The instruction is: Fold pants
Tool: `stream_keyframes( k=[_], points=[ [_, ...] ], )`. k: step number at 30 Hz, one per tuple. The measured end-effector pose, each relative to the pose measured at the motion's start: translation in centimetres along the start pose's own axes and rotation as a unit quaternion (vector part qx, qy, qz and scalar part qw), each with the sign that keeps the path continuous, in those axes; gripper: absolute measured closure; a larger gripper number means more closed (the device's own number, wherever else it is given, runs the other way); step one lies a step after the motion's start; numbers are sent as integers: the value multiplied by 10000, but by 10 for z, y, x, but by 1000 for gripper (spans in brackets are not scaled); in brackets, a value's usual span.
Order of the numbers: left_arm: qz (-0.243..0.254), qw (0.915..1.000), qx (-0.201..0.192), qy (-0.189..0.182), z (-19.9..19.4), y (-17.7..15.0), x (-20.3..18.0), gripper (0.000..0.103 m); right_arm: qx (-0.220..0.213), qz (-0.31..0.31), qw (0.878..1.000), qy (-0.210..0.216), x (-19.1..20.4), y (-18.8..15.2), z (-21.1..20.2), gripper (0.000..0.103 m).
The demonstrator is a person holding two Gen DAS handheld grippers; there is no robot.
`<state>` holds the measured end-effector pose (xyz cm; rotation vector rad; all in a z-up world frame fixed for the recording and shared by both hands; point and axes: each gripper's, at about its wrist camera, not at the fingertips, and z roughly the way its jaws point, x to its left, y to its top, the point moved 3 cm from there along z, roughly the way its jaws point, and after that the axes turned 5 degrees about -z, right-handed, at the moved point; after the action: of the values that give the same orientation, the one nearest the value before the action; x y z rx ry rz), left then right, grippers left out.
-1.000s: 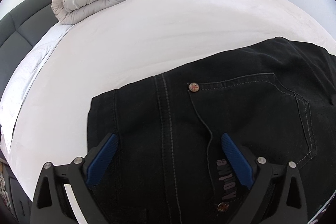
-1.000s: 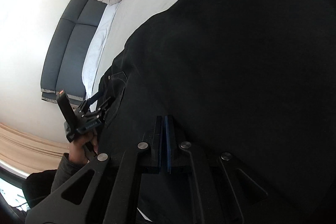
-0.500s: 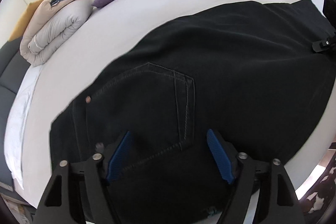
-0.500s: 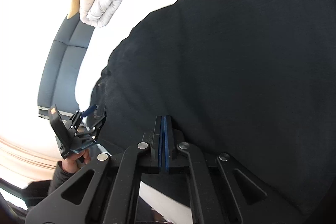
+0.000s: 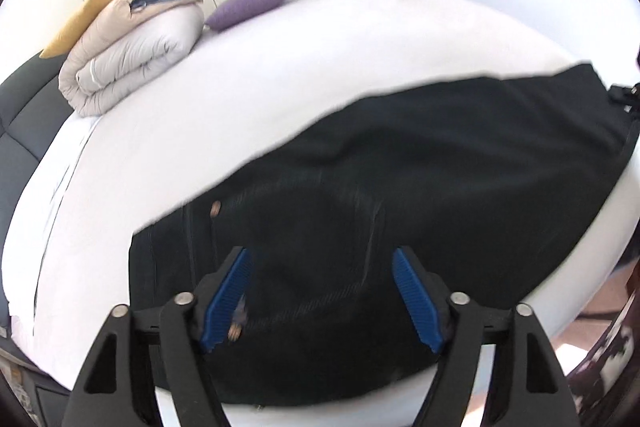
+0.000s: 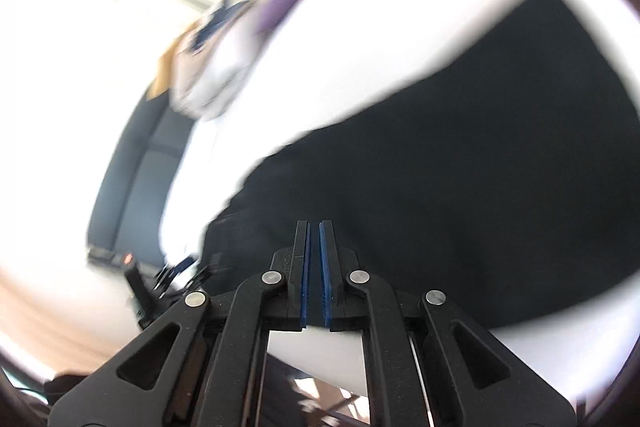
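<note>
Black denim pants (image 5: 400, 187) lie flat along the near edge of a white bed (image 5: 320, 47), waist end at the left with copper rivets showing. My left gripper (image 5: 320, 287) is open and empty, its blue pads above the waist and back-pocket area. My right gripper (image 6: 314, 259) is nearly shut with a thin gap and nothing between the pads, at the near edge of the pants (image 6: 460, 167). The right gripper's tip shows at the far right of the left wrist view (image 5: 624, 95). The right wrist view is blurred.
A folded beige duvet (image 5: 132, 47) with a yellow cushion and a purple pillow (image 5: 252, 5) sit at the head of the bed. A dark grey headboard (image 5: 20, 107) is at left. Wardrobes and a door stand behind. The bed's edge drops off just below the pants.
Both grippers have pulled back from the pants. The right gripper has swung so more bed shows, and its pads have parted slightly. The left gripper stays open.
</note>
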<state>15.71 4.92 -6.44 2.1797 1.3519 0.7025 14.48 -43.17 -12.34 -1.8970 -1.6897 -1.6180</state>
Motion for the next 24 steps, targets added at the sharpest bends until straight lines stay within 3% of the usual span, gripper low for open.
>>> stream_keyframes(
  k=[1, 3, 5, 6, 8, 9, 11, 14, 17, 20, 22, 24],
  points=[
    [-5, 10000, 26, -91, 7, 11, -9, 10, 23, 39, 9998, 200, 6, 7, 18, 98],
    [40, 9997, 54, -244, 23, 23, -29, 10, 108, 362, 9988, 296, 7, 16, 49, 98],
    [-22, 9987, 371, -354, 48, 26, -43, 10, 251, 563, 9966, 546, 2, 20, 76, 98],
    [-58, 9975, 588, -393, 63, 24, -48, 10, 344, 626, 9960, 529, -6, 20, 87, 98],
    [-29, 9953, 878, -412, 85, 11, -57, 9, 499, 883, 9948, -30, -30, 14, 101, 98],
    [-157, 9956, 791, -478, 85, 6, -56, 8, 473, 1084, 9930, -27, -51, 13, 96, 103],
    [-554, 9932, 746, -702, 83, -2, -41, 7, 178, 1364, 9902, 231, -79, 15, 73, 103],
    [-608, 9932, 685, -716, 77, -11, -30, 7, -442, 1341, 9899, -142, -109, 27, 25, 103],
    [-718, 9933, 636, -649, 70, -20, -22, 7, -1248, 1803, 9754, -229, -151, 38, -45, 103],
    [-934, 9926, 583, -522, 57, -31, -7, 8, -1938, 1670, 9587, -1242, -158, 47, -110, 99],
    [-1108, 9913, 467, -530, 43, -29, 2, 17, -2346, 1830, 9440, -1425, -162, 49, -140, 96],
    [-1298, 9889, 224, -685, 27, -18, 7, 18, -2472, 1711, 9447, -1309, -148, 56, -151, 96]
  ],
)
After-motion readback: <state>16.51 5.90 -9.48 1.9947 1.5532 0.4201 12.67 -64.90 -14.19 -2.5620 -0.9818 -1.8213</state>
